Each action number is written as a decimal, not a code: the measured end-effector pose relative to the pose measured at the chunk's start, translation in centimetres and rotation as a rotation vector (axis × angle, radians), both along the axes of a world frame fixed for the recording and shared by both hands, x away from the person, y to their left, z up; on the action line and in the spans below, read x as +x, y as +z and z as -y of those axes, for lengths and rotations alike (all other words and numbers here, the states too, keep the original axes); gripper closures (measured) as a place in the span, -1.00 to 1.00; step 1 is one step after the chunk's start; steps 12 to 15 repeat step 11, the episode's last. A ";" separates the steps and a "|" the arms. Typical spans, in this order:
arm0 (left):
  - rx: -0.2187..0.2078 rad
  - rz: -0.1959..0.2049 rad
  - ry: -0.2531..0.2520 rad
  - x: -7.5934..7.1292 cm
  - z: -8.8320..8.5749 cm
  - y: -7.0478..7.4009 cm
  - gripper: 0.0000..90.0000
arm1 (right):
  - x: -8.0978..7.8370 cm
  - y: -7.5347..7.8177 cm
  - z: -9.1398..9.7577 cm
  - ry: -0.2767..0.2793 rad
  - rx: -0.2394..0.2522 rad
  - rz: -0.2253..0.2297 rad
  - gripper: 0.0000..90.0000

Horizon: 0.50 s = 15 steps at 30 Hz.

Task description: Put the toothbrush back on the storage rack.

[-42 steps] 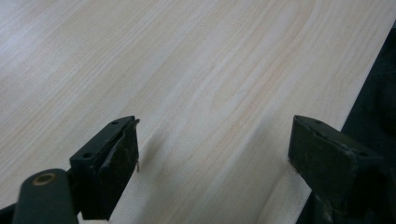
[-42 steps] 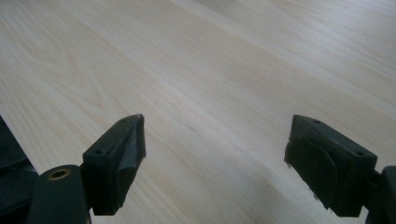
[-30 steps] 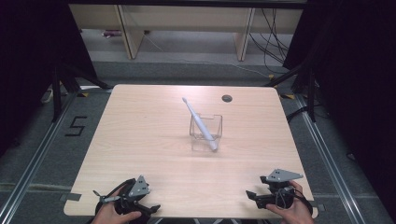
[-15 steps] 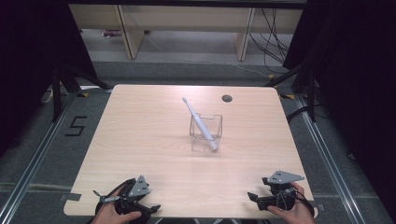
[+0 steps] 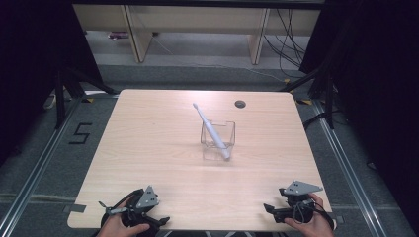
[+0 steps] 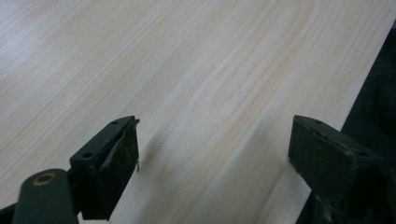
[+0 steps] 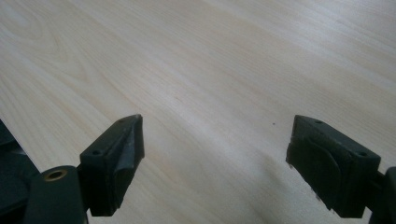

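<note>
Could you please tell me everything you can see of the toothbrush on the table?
The toothbrush is white or very pale, long and slim, and looks like plastic. It narrows to a small head at the far upper left and thickens toward a handle at the near lower right. It stands tilted in a clear square container near the middle of the table, its head leaning out over the far left rim. Its thick end sits at the container's near right. Neither gripper is touching it.
</note>
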<state>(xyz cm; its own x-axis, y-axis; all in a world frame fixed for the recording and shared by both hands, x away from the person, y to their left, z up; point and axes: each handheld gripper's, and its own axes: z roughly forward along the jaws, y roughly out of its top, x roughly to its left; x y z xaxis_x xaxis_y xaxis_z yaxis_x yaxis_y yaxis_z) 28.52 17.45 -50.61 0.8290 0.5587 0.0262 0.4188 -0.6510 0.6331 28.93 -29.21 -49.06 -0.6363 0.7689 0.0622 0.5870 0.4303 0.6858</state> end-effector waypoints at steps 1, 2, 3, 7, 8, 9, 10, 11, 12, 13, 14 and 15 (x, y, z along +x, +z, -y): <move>0.000 0.000 0.000 0.0 0.0 0.0 -0.65 | 0.0 0.0 0.0 -0.002 0.002 -0.002 -0.58; 0.001 0.000 -0.001 0.0 0.0 0.0 -0.65 | 0.0 0.0 0.0 0.000 0.000 -0.001 -0.58; 0.001 0.001 -0.001 0.0 0.0 0.0 -0.65 | 0.0 0.0 0.0 -0.001 -0.005 0.000 -0.58; 0.001 0.001 -0.001 0.0 0.0 0.0 -0.65 | -0.1 0.0 -0.1 0.000 -0.002 -0.008 -0.58; 0.001 0.000 -0.001 0.0 0.0 0.0 -0.65 | 0.0 0.0 -0.1 -0.002 -0.001 -0.007 -0.58; 0.001 0.000 0.000 0.0 0.0 0.0 -0.65 | 0.0 0.0 -0.1 -0.001 -0.001 -0.007 -0.58; 0.001 0.000 0.000 0.0 0.0 0.0 -0.65 | 0.0 0.0 -0.1 -0.001 -0.001 -0.008 -0.58; 0.002 -0.001 0.000 0.0 0.0 0.0 -0.65 | 0.0 0.0 -0.1 -0.001 -0.002 -0.008 -0.58; 0.002 -0.001 0.000 0.0 0.0 0.0 -0.65 | 0.0 0.0 -0.1 -0.001 -0.002 -0.008 -0.58; 0.002 -0.001 0.000 0.0 0.0 0.0 -0.65 | 0.0 0.0 -0.1 -0.001 -0.002 -0.008 -0.58; 0.002 -0.001 0.000 0.0 0.0 0.0 -0.65 | 0.0 0.0 -0.1 -0.001 -0.002 -0.008 -0.58; 0.002 -0.001 0.000 0.0 0.0 0.0 -0.65 | 0.0 0.0 -0.1 -0.001 -0.002 -0.008 -0.58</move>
